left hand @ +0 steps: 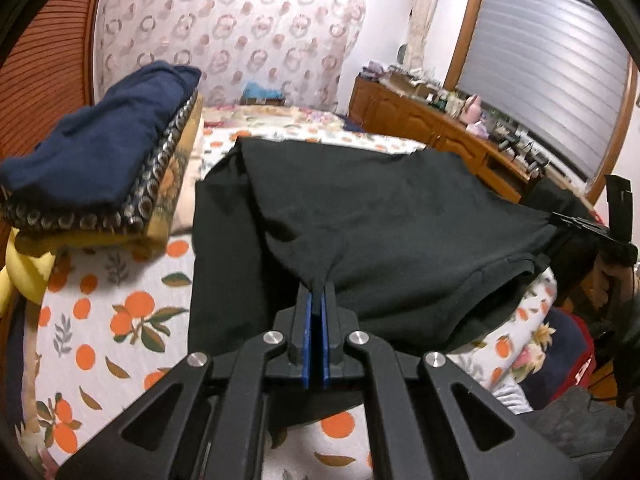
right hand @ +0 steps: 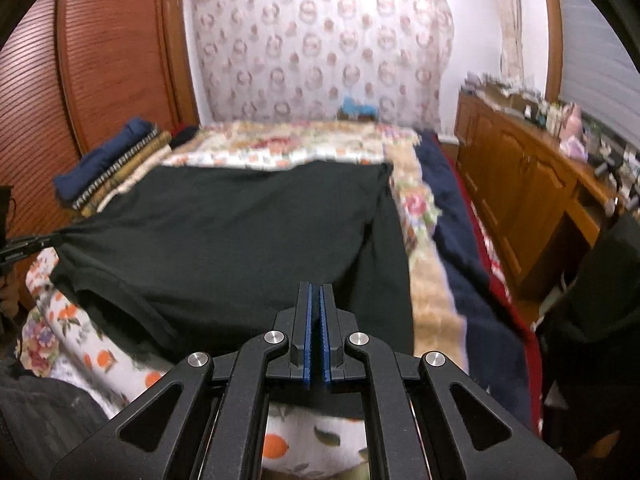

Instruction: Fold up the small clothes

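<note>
A black garment (left hand: 360,220) lies spread over the bed, its near edge lifted off the orange-print sheet (left hand: 104,320). My left gripper (left hand: 319,286) is shut on one near corner of the garment, with cloth pinched between the blue pads. My right gripper (right hand: 316,286) is shut on the other near corner of the same garment (right hand: 224,232). The right gripper also shows in the left wrist view at the right edge (left hand: 560,220), pulling the cloth taut. The left gripper shows in the right wrist view at the left edge (right hand: 52,240), gripping cloth.
A pile of folded clothes (left hand: 100,160) with a navy piece on top sits at the bed's far left. A wooden dresser (right hand: 520,184) with clutter runs along the right. A navy and red blanket (right hand: 460,240) lies along the bed's right edge. A floral curtain (right hand: 320,48) hangs behind.
</note>
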Motion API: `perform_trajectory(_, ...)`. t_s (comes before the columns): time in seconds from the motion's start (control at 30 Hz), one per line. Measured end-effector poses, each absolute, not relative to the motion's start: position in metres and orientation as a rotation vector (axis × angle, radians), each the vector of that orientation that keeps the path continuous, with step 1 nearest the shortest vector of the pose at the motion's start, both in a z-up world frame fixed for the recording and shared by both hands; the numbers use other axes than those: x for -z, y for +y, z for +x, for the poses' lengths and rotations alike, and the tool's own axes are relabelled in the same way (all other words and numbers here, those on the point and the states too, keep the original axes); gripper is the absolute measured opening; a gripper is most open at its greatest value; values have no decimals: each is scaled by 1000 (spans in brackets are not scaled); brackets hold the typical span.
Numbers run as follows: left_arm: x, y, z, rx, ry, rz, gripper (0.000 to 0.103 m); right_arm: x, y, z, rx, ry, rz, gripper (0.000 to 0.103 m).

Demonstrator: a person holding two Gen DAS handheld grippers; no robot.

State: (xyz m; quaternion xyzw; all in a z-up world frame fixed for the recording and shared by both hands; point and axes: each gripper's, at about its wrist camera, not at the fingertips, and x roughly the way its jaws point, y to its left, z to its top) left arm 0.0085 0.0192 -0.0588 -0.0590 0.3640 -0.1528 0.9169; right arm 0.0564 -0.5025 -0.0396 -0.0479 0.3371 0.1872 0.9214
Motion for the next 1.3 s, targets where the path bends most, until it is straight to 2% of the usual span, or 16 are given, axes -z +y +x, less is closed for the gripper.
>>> perform_trajectory(0.2, 72, 17, 8, 305, 786, -107, 1, 66, -497, 61, -363, 761, -141, 1)
perform_trajectory(0.43, 67, 23, 5, 302, 793, -99, 6, 69, -493, 62, -370, 762, -137, 2)
perform_trajectory(0.47, 66, 24, 5, 294, 789, -91, 13, 69, -493, 62, -368, 761, -141, 2)
perform_trajectory(0.5, 64, 25, 4, 272, 783, -78, 29, 69, -492, 62, -365, 762, -146, 2)
perform_trajectory(0.57, 65, 28, 3, 229, 785, -55, 43, 68, -490, 62, -365, 760, -157, 4)
perform_trajectory(0.8, 81, 47, 10, 181, 837, -92, 46, 60, -480, 58, -373, 729, -185, 17)
perform_trajectory(0.97, 90, 55, 12, 160, 858, -104, 46, 56, -471, 59, -406, 710, -185, 40)
perform_trajectory(1.03, 92, 58, 14, 150, 864, -102, 47, 57, -464, 61, -421, 711, -187, 45)
perform_trajectory(1.3, 99, 65, 15, 132, 871, -103, 50, 72, -424, 75, -505, 738, -183, 50)
